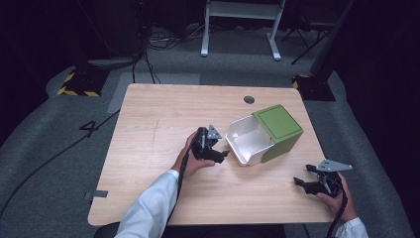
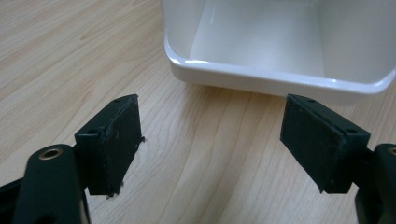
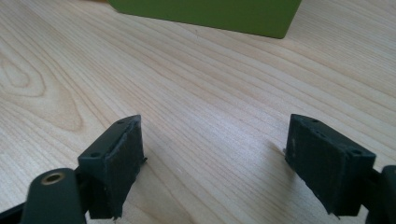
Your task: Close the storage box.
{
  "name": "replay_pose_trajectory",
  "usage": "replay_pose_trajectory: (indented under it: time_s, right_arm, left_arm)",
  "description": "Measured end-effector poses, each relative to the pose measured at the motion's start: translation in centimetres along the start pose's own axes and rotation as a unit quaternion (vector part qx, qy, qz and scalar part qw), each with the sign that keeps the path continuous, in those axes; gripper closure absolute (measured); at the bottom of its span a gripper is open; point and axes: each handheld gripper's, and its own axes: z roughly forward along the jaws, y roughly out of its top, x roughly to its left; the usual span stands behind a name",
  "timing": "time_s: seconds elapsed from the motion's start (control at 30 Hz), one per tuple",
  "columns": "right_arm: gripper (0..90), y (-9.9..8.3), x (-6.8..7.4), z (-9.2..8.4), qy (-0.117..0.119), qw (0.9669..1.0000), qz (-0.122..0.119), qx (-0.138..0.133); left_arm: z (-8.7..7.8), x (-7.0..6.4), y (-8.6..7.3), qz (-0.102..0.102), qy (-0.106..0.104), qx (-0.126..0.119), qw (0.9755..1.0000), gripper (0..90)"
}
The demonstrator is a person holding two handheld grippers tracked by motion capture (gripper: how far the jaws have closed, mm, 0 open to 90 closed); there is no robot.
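Note:
A green box point(image 1: 278, 130) lies on its side on the wooden table point(image 1: 163, 114), with its white inner drawer point(image 1: 249, 140) pulled partly out toward the left. My left gripper point(image 1: 223, 157) rests on the table just left of the drawer's mouth, open, nothing between its pads. In the left gripper view the white drawer rim point(image 2: 275, 84) lies just past the open left gripper point(image 2: 210, 140). My right gripper point(image 1: 303, 174) sits open near the table's front right corner, apart from the box. The right gripper point(image 3: 212, 163) faces bare wood, with the green box wall point(image 3: 210, 11) farther off.
A round cable hole point(image 1: 249, 99) sits near the table's far edge. Beyond the table are grey carpet, cables, white desk legs point(image 1: 205, 29) and yellow-black striped blocks point(image 1: 79, 82). Bare wood spreads over the table's left half.

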Motion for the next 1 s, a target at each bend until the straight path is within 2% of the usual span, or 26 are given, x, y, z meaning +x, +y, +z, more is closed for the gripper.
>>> replay_pose_trajectory:
  time_s: [0.37, 0.5, 0.6, 0.63, 0.73, 0.9, 0.93, 1.0]
  right_arm:
    - [19.1, 0.0, 0.0, 0.0, -0.001, 1.0, 0.0, 0.0]
    - [19.1, 0.0, 0.0, 0.0, -0.001, 1.0, 0.0, 0.0]
    - [19.1, 0.0, 0.0, 0.0, -0.001, 1.0, 0.0, 0.0]
    - [19.1, 0.0, 0.0, 0.0, -0.001, 1.0, 0.0, 0.0]
    - [19.1, 0.0, 0.0, 0.0, -0.001, 1.0, 0.0, 0.0]
    - [19.1, 0.0, 0.0, 0.0, -0.001, 1.0, -0.001, -0.001]
    - [19.1, 0.0, 0.0, 0.0, -0.001, 1.0, -0.001, -0.001]
    - [19.1, 0.0, 0.0, 0.0, -0.001, 1.0, -0.001, 0.0]
  left_arm:
    - [1.5, -0.4, 0.8, -0.01, 0.008, -0.024, 0.9996, 19.4]
    - [2.1, -0.3, 0.8, -0.027, 0.013, -0.032, 0.999, 16.7]
    - [2.4, 0.0, 0.7, -0.05, 0.011, -0.046, 0.9976, 16.5]
    - [2.6, 0.2, 0.6, -0.064, 0.006, -0.051, 0.9966, 16.3]
    - [2.8, 0.2, 0.6, -0.071, -0.002, -0.056, 0.9959, 16.3]
    - [3.9, -0.8, 1.0, -0.059, -0.015, -0.047, 0.997, 15.6]
    - [4.3, -1.1, 1.1, -0.061, -0.003, -0.043, 0.9972, 15.1]
    - [4.6, -1.1, 1.1, -0.069, -0.003, -0.042, 0.9967, 15.7]
